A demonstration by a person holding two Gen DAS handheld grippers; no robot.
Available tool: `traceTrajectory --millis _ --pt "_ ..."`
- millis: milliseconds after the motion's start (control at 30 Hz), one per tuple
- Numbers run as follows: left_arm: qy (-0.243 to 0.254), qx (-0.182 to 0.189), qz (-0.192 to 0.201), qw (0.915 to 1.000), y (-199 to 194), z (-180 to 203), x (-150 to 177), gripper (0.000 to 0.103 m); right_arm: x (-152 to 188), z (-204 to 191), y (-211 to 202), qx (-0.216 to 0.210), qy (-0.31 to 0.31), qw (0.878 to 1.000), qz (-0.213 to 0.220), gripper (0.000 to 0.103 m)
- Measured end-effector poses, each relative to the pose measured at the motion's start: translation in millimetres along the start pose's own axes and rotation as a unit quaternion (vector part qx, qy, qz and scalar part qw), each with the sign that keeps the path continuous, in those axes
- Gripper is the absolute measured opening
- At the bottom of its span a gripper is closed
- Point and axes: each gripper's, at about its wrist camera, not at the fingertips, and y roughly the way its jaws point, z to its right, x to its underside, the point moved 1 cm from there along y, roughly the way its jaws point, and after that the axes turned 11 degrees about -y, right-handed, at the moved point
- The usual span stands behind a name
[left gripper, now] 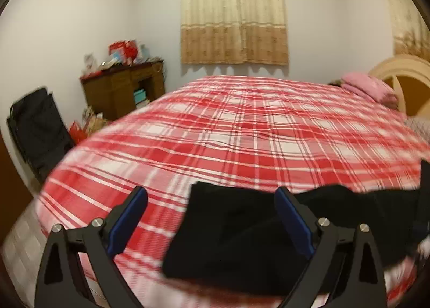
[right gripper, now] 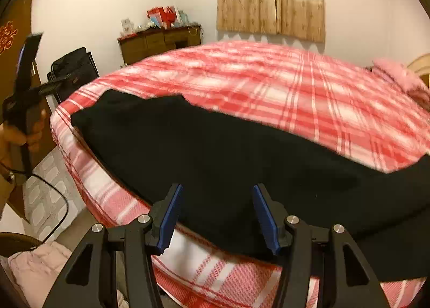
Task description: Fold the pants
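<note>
The bed (right gripper: 309, 98), spread with a red-and-white plaid cover, fills both views; black pants (right gripper: 215, 157) lie flat along its near edge; the left tongs (left gripper: 211, 209) stand wide apart above them, holding nothing; the right tongs (right gripper: 217, 200) stand partly apart over the pants' edge, gripping nothing.

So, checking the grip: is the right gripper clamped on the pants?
No, the right gripper stands open above the black pants, pads clear of them.
</note>
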Motion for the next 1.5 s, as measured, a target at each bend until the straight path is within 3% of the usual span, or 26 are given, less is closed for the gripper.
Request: traceTrajectory --millis 100,200,233,300,367,467,600,667,733,833,900,1000,1233,1333,1500 --pt "-0.030 -0.009 -0.018 0.9993 23 4 22 0.097 18 3 8 -0.003 -0.010 0.999 -0.037 0.056" --pt "-0.027 -0.029 -0.057 0.9976 38 0 52 0.097 23 -3 2 0.000 -0.052 0.998 -0.045 0.056" --pt "-0.019 -0.038 -0.058 0.9974 42 -2 61 0.098 22 -6 2 0.002 -0.067 0.996 -0.054 0.056" --pt "0.047 -0.064 -0.010 0.9968 37 9 77 0.102 16 -6 2 -0.001 -0.077 0.995 -0.061 0.056" --pt "0.069 -0.074 -0.005 0.9949 35 13 82 0.102 5 -1 0 -0.026 -0.066 0.996 -0.049 0.056" --pt "0.027 -0.062 -0.020 0.9975 28 7 68 0.102 -28 16 -3 -0.074 -0.036 0.997 -0.009 0.056" --pt "-0.024 -0.040 0.009 0.9989 6 11 49 0.102 -78 35 13 -0.127 0.002 0.991 0.040 0.056" --pt "-0.043 -0.022 -0.007 0.9988 9 19 53 0.102 -98 35 31 -0.140 -0.001 0.989 0.047 0.057" --pt "-0.041 -0.009 -0.019 0.9989 13 27 67 0.102 -112 30 59 -0.163 -0.002 0.986 0.033 0.057" --pt "0.010 -0.041 -0.043 0.9982 32 40 91 0.103 -115 17 95 -0.188 -0.009 0.982 -0.007 0.057" --pt "0.044 -0.049 -0.016 0.9977 30 46 99 0.103 -110 9 110 -0.207 -0.014 0.977 -0.037 0.057" --pt "0.029 -0.029 -0.022 0.9989 30 38 95 0.103 -103 0 108 -0.215 -0.030 0.975 -0.049 0.057" --pt "0.044 -0.023 -0.026 0.9984 28 40 94 0.103 -99 -4 103 -0.257 -0.041 0.962 -0.079 0.057" --pt "0.055 -0.013 -0.030 0.9980 29 38 93 0.103 -108 3 116 -0.305 -0.001 0.950 -0.069 0.061" --pt "0.055 -0.017 -0.033 0.9978 30 39 93 0.103 -122 9 159 -0.413 0.110 0.902 -0.065 0.062"
